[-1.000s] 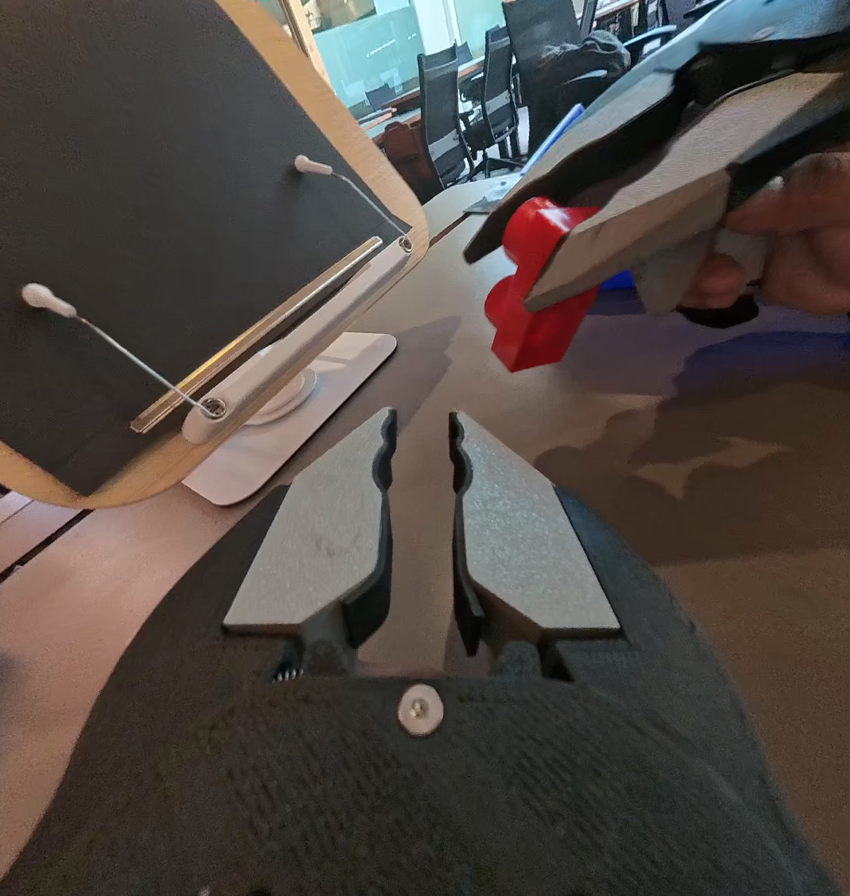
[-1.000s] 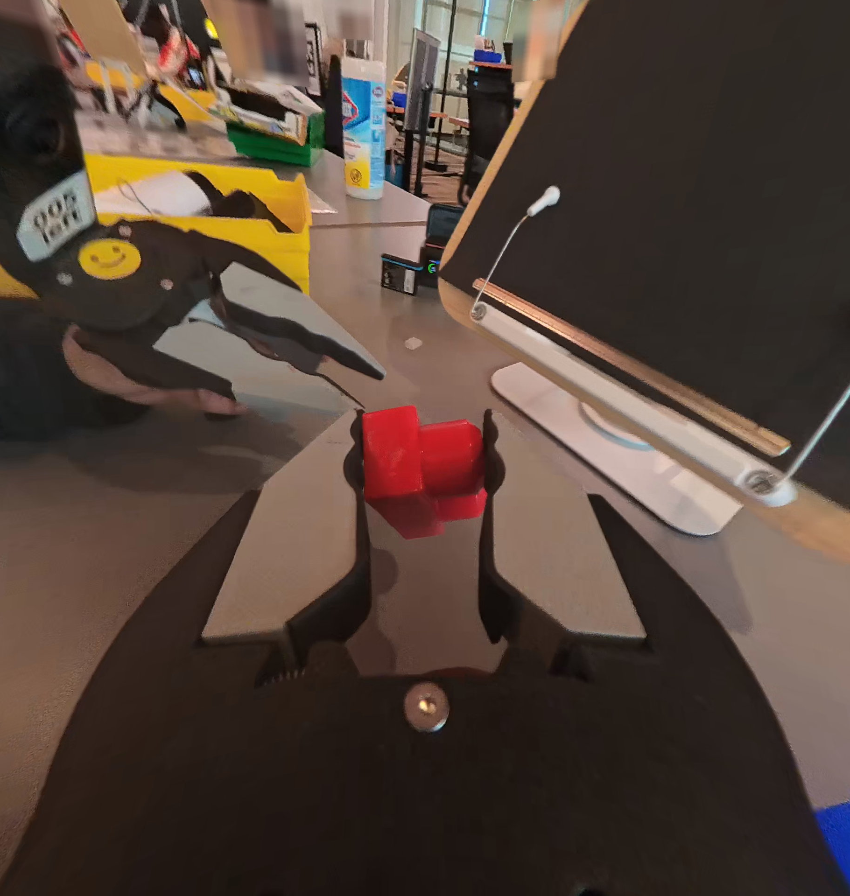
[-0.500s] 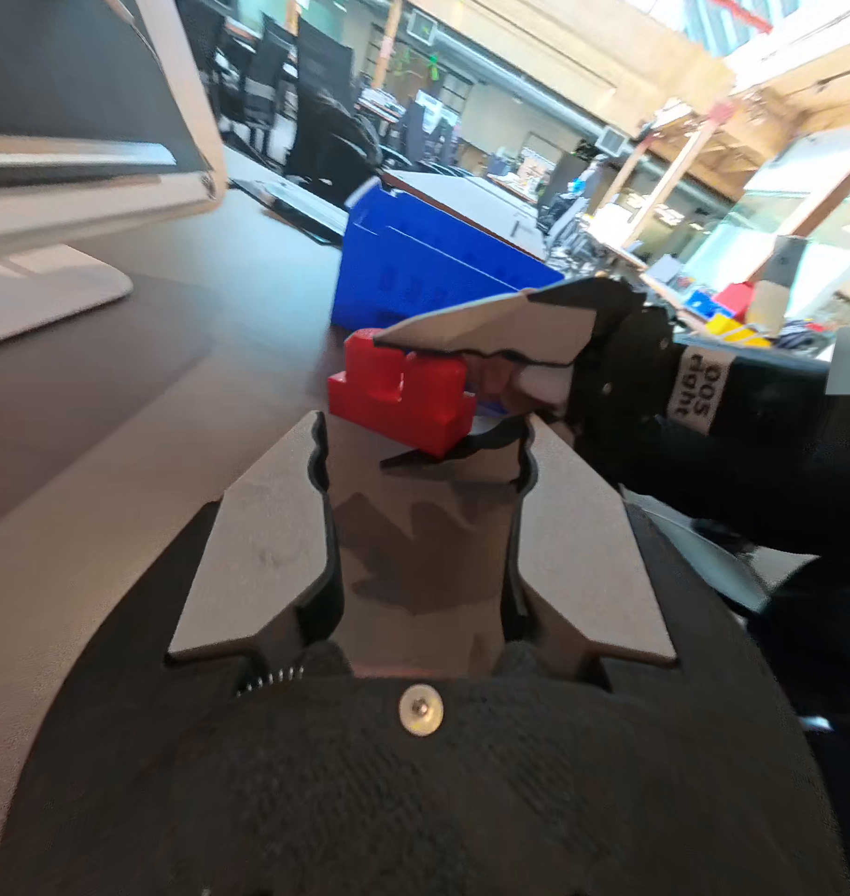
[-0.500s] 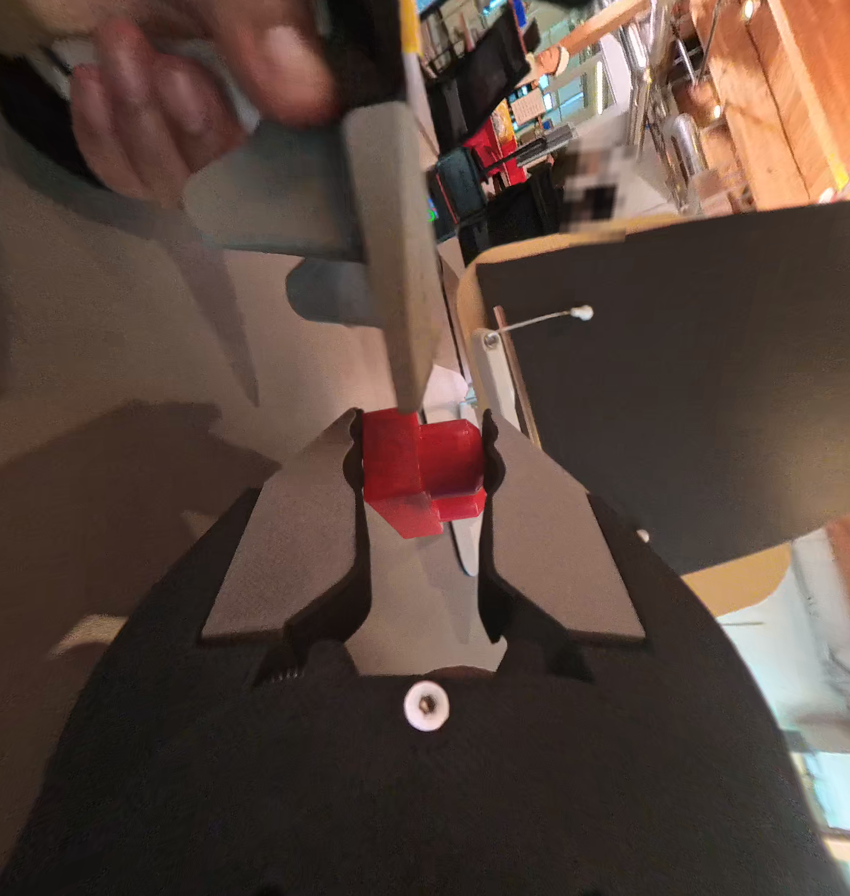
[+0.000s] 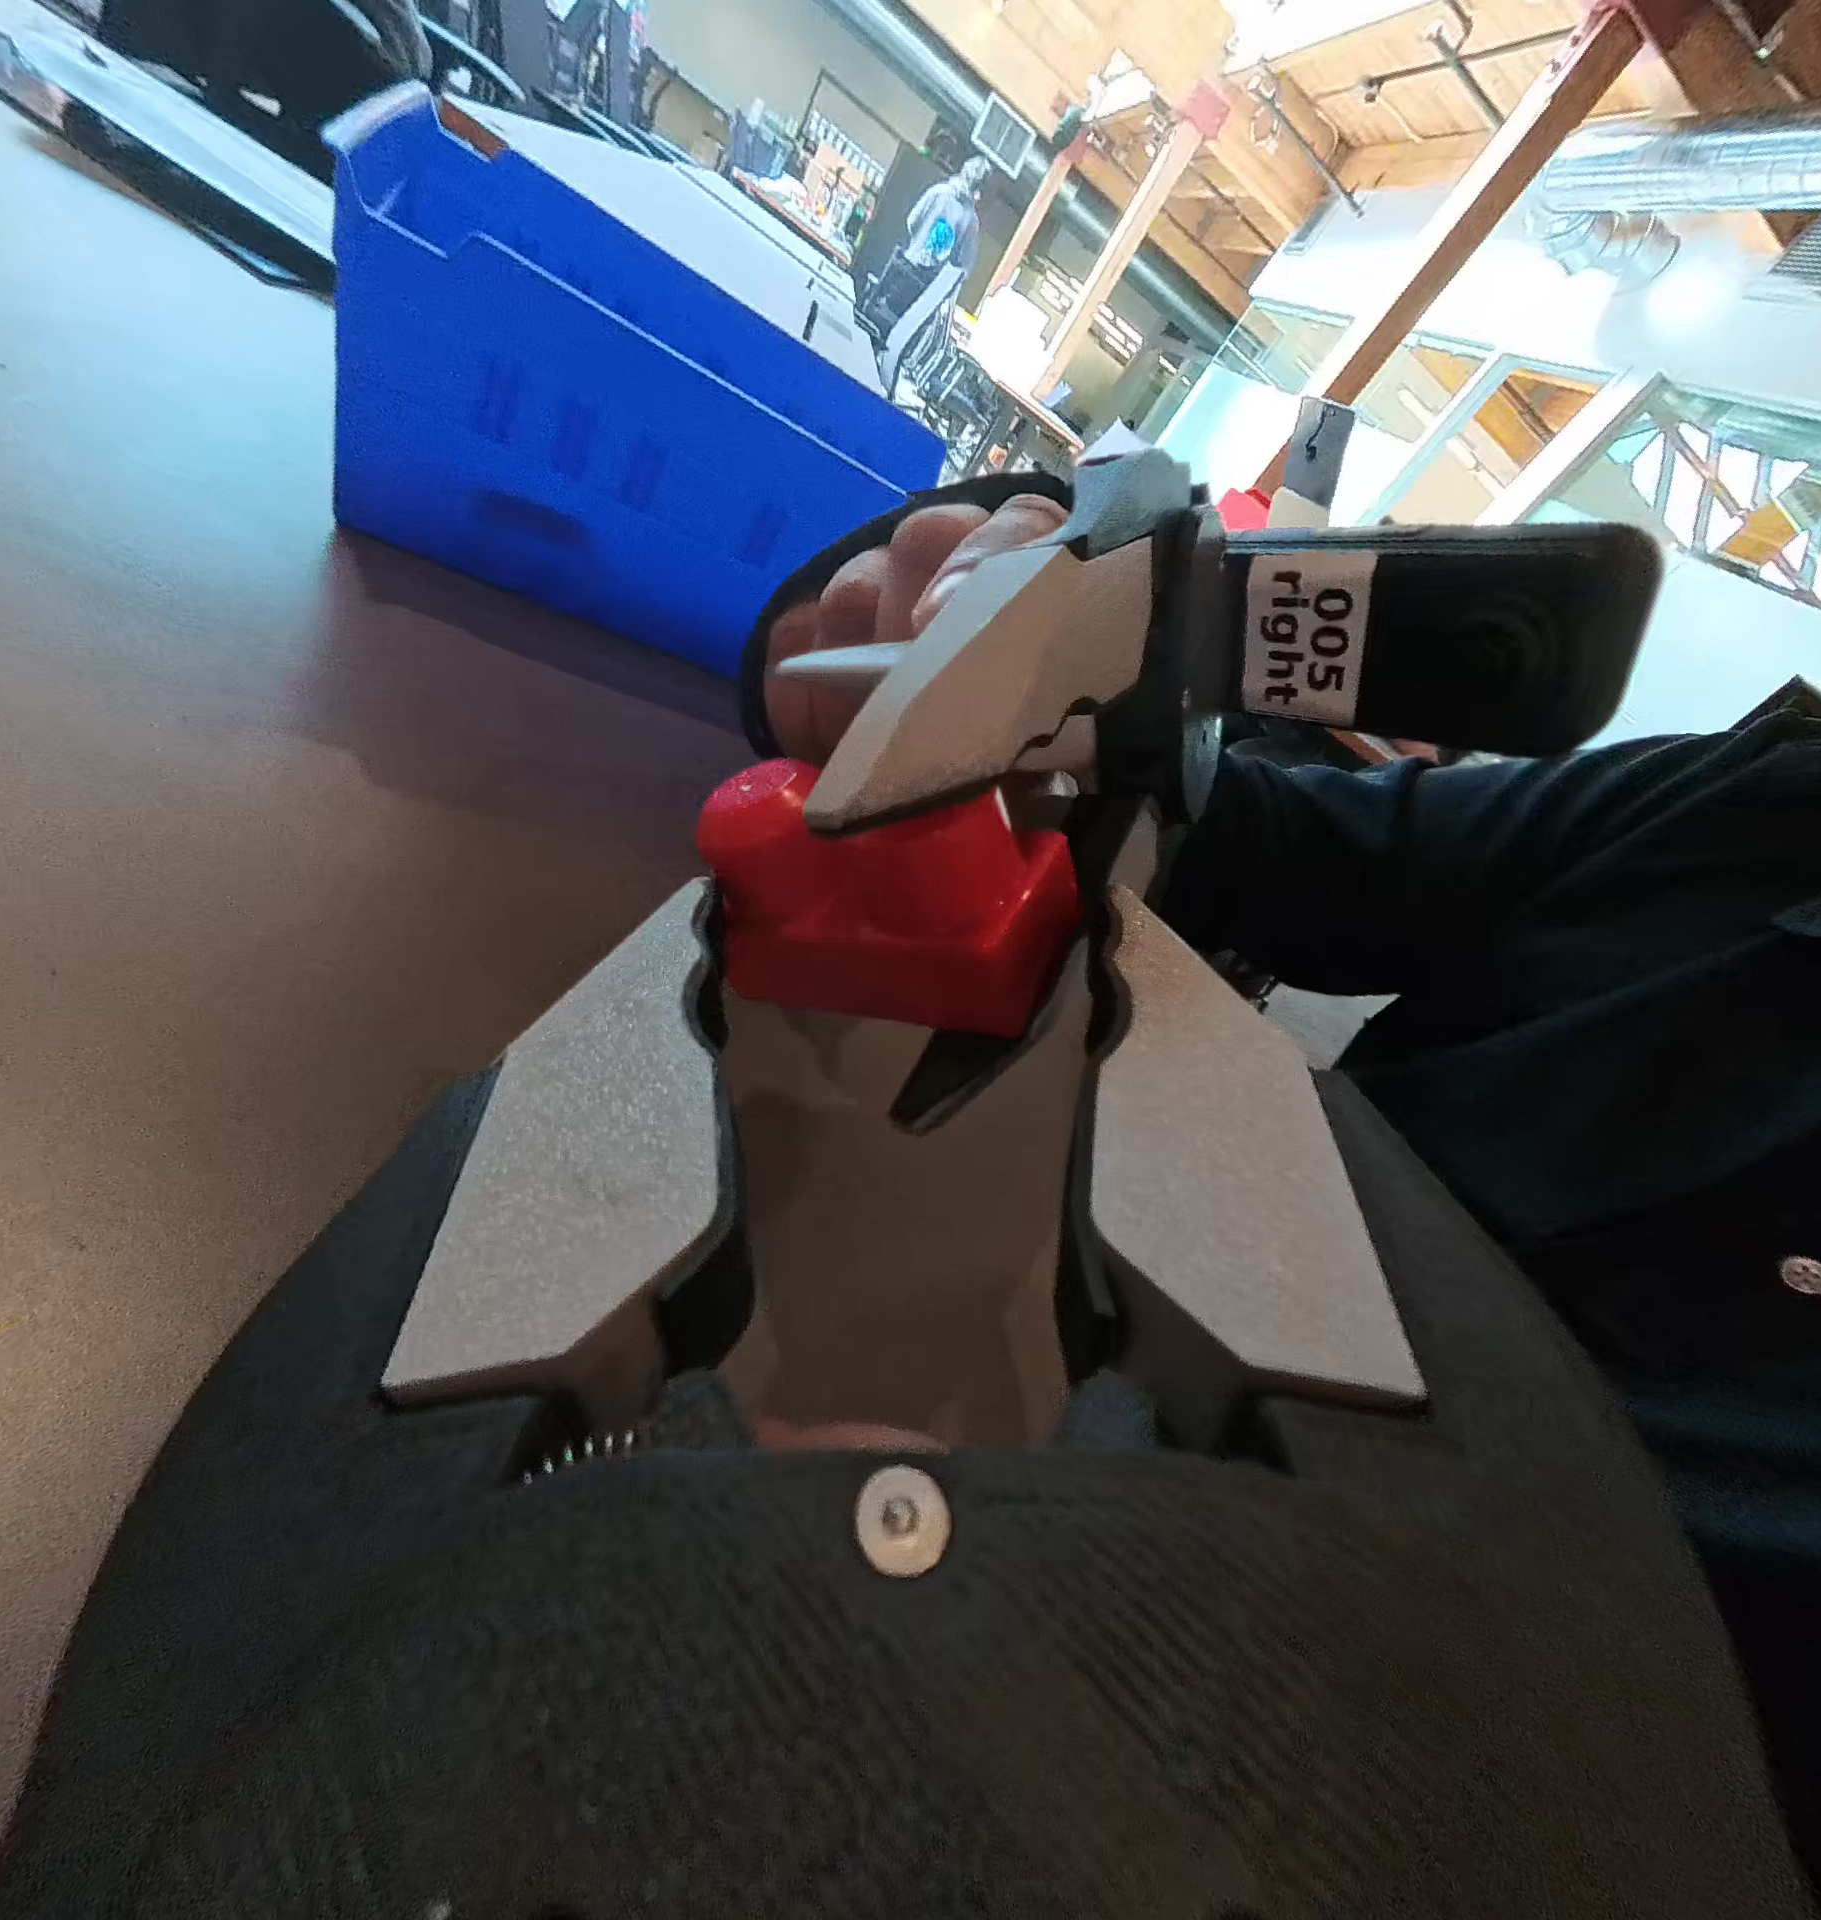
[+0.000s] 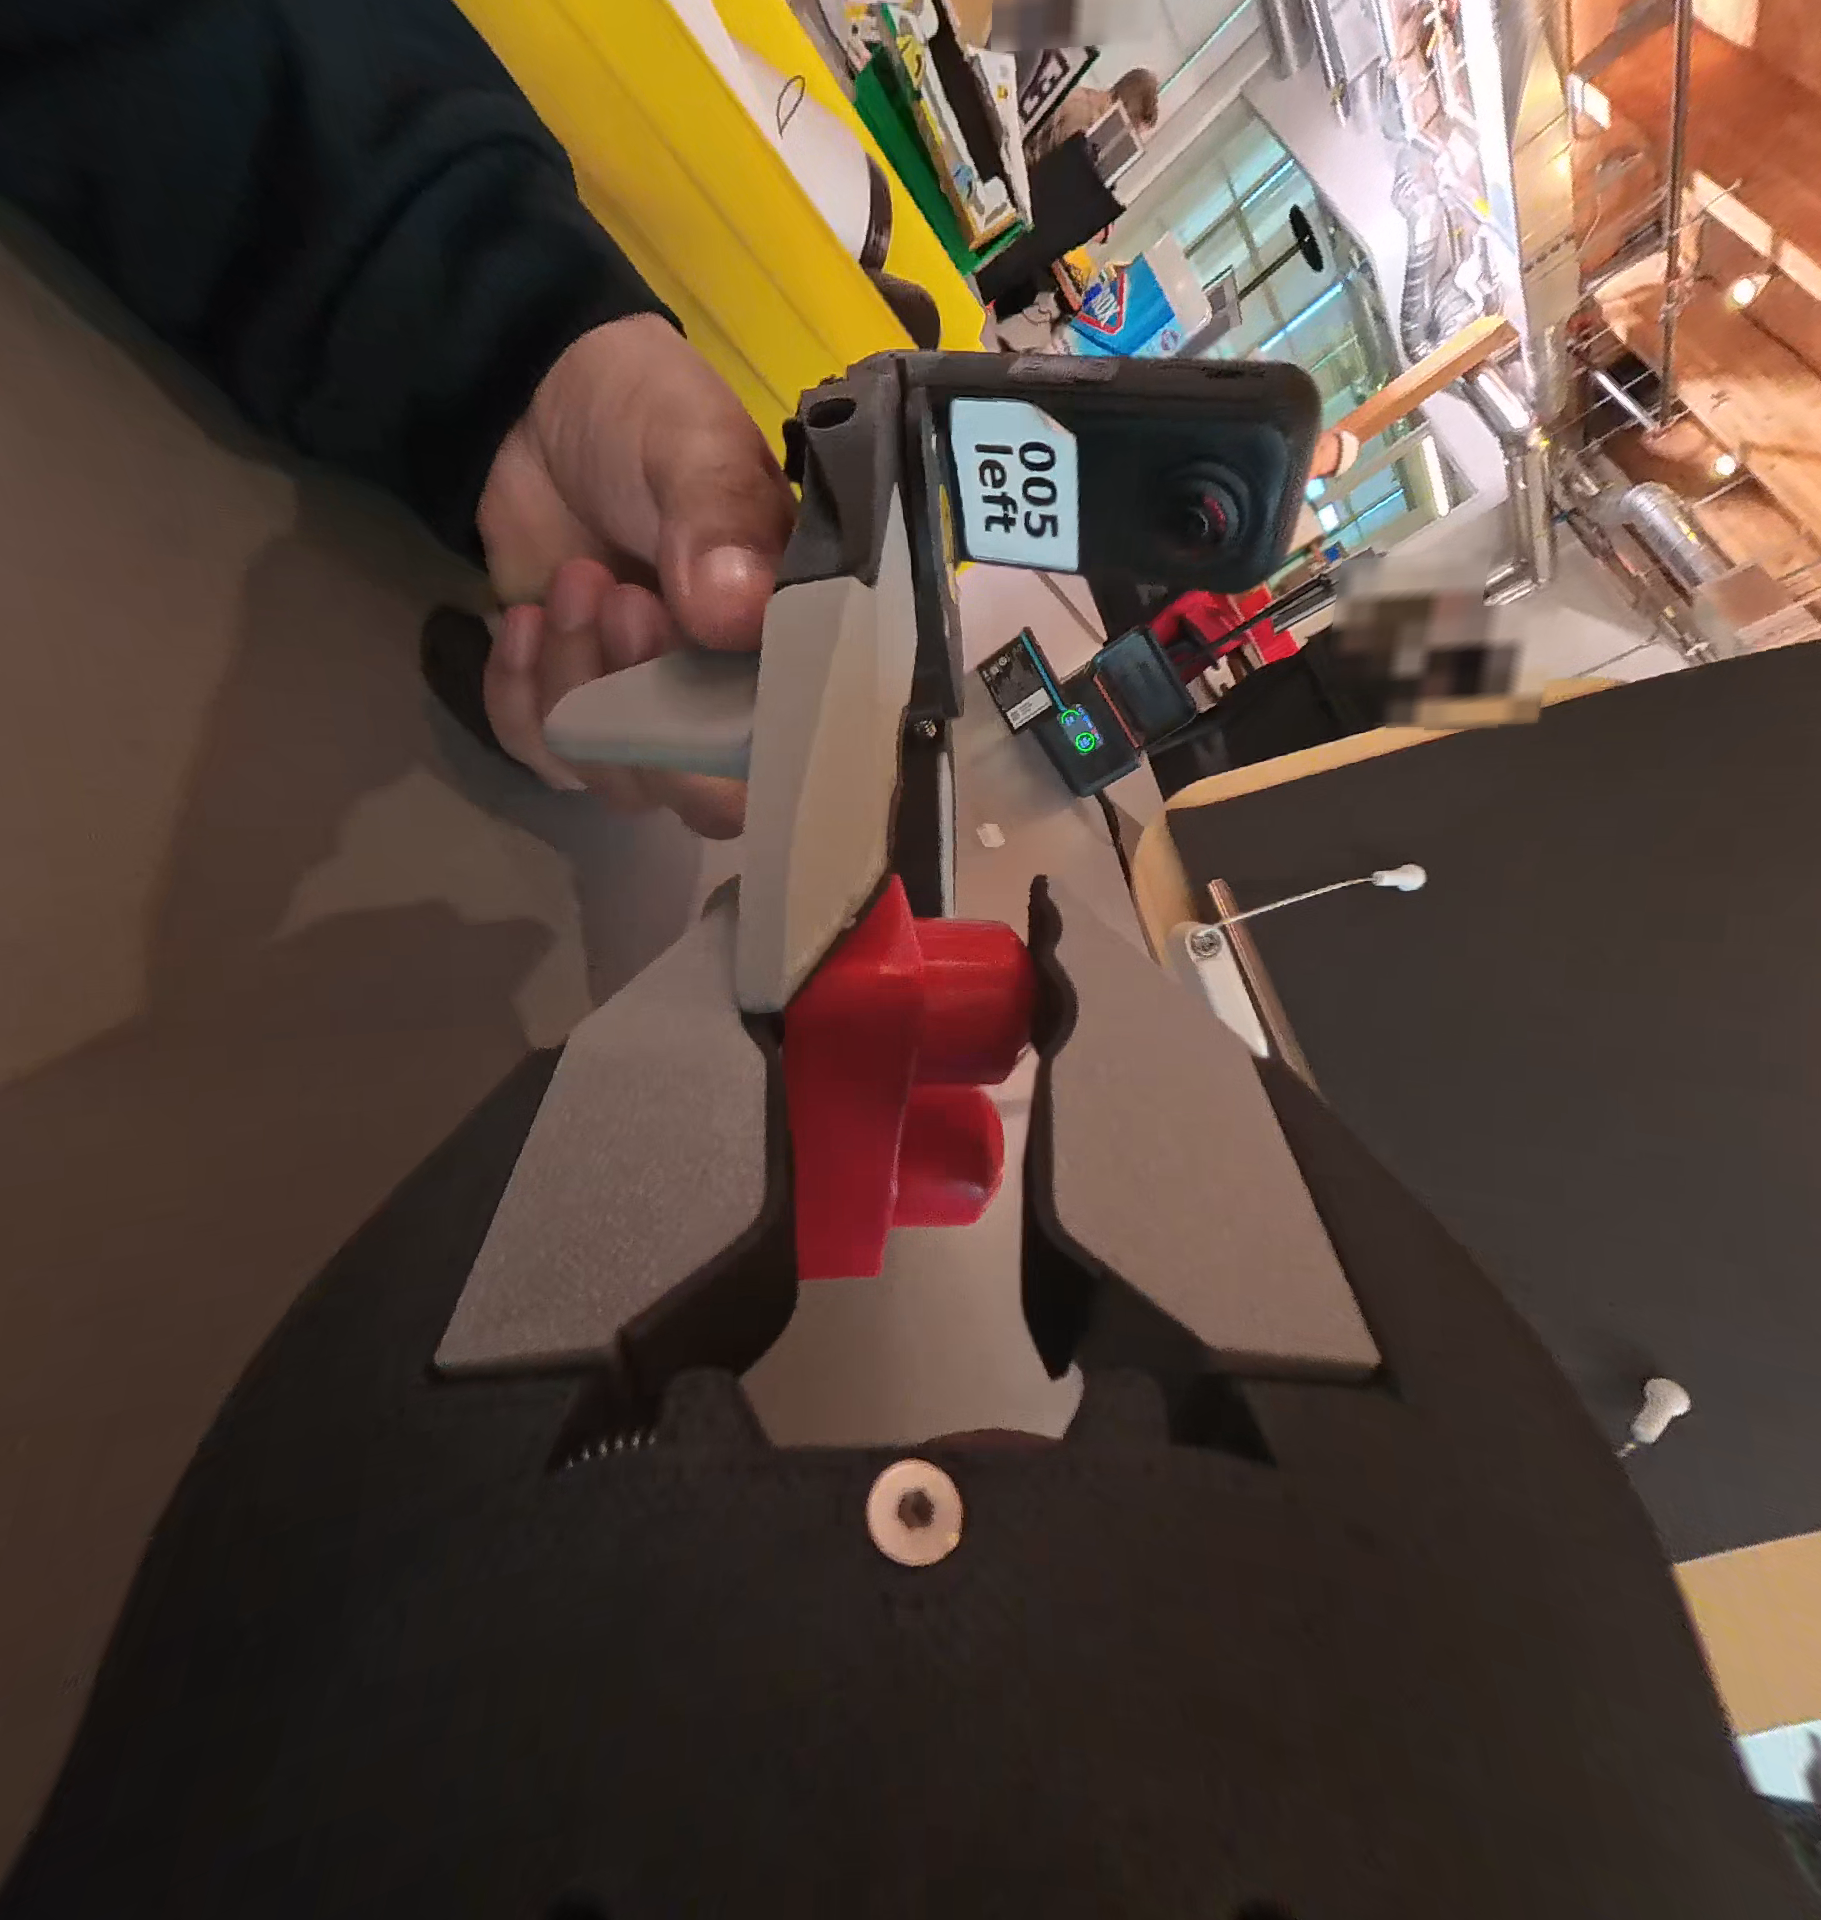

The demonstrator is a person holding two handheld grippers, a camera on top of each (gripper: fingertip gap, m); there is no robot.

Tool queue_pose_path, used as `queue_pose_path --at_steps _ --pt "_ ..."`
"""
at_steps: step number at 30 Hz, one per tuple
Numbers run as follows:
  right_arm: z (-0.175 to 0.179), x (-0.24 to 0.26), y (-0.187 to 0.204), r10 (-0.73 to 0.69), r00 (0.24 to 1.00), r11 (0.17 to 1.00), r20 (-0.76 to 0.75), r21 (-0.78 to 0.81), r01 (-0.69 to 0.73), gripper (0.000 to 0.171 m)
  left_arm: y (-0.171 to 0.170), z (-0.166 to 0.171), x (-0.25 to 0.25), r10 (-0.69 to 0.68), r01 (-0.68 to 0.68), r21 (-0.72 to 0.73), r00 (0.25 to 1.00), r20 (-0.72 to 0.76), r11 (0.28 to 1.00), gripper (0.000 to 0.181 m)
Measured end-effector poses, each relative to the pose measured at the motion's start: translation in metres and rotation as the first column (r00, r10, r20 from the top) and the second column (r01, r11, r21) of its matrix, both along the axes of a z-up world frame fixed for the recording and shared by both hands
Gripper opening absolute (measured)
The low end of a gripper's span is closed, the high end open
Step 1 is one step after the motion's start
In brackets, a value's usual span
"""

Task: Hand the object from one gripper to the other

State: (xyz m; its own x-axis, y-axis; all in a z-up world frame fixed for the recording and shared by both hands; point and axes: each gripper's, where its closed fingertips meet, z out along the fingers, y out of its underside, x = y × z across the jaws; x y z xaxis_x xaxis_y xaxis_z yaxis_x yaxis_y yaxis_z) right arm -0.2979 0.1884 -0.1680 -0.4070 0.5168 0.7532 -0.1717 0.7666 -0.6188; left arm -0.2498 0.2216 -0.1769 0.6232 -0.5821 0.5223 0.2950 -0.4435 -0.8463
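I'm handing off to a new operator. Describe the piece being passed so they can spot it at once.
Start at the blue bin on the brown table; nearer the camera the two grippers meet tip to tip. Between the fingertips of the left gripper and the right gripper sits the block. It is the only red thing there, glossy plastic with round studs, among grey fingers.

The left black gripper with flat grey fingers (image 5: 901, 935) is reaching forward, and its two fingers are pressing on both sides of the red plastic block (image 5: 885, 914). The right black gripper with flat grey fingers (image 6: 906, 977) is coming at it crosswise, turned on its side, and is squeezing the same block. One grey finger of each gripper is lying across the other gripper's fingers. A bare hand (image 6: 615, 540) in a dark sleeve (image 6: 293, 208) is gripping the left handle. Another hand (image 5: 864, 613) is gripping the right handle.
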Motion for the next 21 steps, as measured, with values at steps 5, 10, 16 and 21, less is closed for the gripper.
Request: queue_pose_path --at_steps 5,10,16,21 --pt "-0.011 -0.003 0.007 -0.026 0.997 1.0 0.071 -0.004 0.027 0.053 0.003 -0.004 -0.009 0.042 -0.042 0.003 0.998 -0.057 0.999 0.066" --pt "-0.018 -0.006 0.014 -0.057 0.992 0.998 0.109 0.002 0.057 0.064 0.003 -0.001 -0.022 0.066 -0.066 -0.003 0.998 0.002 0.998 0.066" --pt "-0.011 -0.009 0.024 -0.063 0.985 0.986 0.158 -0.143 0.086 0.064 -0.001 0.014 -0.027 0.075 -0.077 0.08 0.997 0.03 0.994 0.066" --pt "-0.006 -0.01 0.031 -0.055 0.98 0.966 0.194 -0.238 0.101 0.063 -0.006 0.023 -0.026 0.039 -0.048 0.105 0.996 0.086 0.993 0.066"
